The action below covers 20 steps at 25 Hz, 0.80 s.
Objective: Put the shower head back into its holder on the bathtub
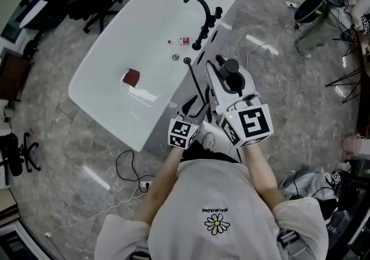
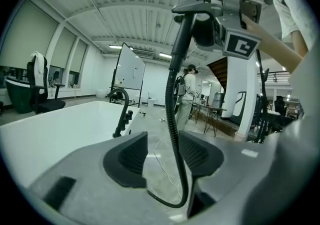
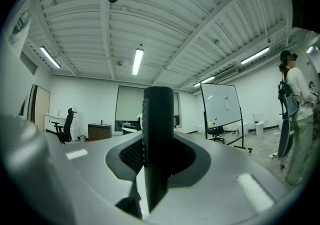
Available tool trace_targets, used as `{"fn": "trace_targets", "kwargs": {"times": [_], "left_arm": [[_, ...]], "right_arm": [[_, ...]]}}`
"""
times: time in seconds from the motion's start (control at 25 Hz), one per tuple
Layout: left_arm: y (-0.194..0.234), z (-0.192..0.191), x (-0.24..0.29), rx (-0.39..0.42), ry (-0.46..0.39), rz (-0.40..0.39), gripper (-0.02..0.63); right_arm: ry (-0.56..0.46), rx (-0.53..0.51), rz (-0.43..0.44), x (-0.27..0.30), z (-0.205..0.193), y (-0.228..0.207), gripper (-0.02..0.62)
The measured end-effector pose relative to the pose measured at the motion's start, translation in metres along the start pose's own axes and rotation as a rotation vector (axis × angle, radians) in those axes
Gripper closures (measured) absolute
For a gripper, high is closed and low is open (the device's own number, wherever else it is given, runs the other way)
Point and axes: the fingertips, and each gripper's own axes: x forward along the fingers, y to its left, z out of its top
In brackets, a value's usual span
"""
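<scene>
- The right gripper [image 3: 159,158] is clamped shut on the black handle of the shower head [image 3: 158,124]. The handle stands upright between the two dark pads [image 3: 129,155] and fills the gap between them.
- In the head view the shower head [image 1: 231,69] sits just right of centre. It is held up beside the tub's outer wall, over the floor and not in any holder.
- The left gripper [image 2: 162,151] has its jaws well apart and grips nothing. The black hose [image 2: 173,119] passes down through the gap, close to the pad on the right of the frame, then loops under it.
- In the left gripper view the hose climbs to the shower head at the top of the frame, where the right gripper with its marker cube holds it.
- In the head view both grippers are close together at centre, just below the tub's near rim.
- The white bathtub [image 1: 110,68] runs diagonally across the upper middle of the head view.
- A black curved faucet [image 1: 201,11] stands on the tub's right rim.
- Inside the tub lie a small red-and-white item [image 1: 180,41] near the faucet and a dark red object [image 1: 132,77] further left.
- A grey marbled floor [image 1: 58,120] surrounds the tub, with a black office chair [image 1: 95,0] at upper left.
- A white cable [image 1: 110,204] trails across the floor at lower left.
- A whiteboard [image 2: 131,71] and a standing person [image 2: 187,91] show beyond the tub in the left gripper view.
</scene>
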Motion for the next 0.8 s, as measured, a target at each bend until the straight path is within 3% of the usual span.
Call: {"fn": "trace_targets", "kwargs": {"times": [0.16,0.48,0.8], "left_arm": [[0.027,0.010,0.039,-0.060,-0.010,0.025,0.408],[0.068,0.024,0.096,-0.086,0.021,-0.011,0.407],[0.087,-0.010,0.139,-0.131,0.133,-0.076,0.389]], "right_arm": [[0.001,-0.011,0.027,0.044,0.002,-0.026,0.494],[-0.003,-0.012,0.046,0.127,0.007,-0.069,0.494],[0.006,-0.014,0.078,0.188,0.009,-0.084,0.494]]}}
